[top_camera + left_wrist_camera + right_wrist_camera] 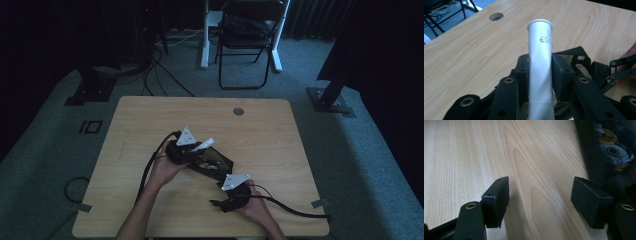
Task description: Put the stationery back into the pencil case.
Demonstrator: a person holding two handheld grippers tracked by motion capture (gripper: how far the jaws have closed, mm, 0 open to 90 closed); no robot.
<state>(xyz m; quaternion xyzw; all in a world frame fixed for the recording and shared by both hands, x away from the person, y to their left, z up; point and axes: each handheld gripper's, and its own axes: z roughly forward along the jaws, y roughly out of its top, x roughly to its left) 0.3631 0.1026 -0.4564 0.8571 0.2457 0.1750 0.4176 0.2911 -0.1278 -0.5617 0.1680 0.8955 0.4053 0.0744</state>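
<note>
Left gripper [540, 75] clenched on slim white plastic tube [540, 57], long axis along jaws, above black mesh pouch [212, 162] mid-table | right gripper [544, 202] released, empty, just beside pouch toward near edge | left nearer.

left gripper [540, 72] clamped on white tube [540, 62] | black mesh pouch [584, 62] just behind | wooden table [474, 55], grommet hole [496, 16] far left
</note>
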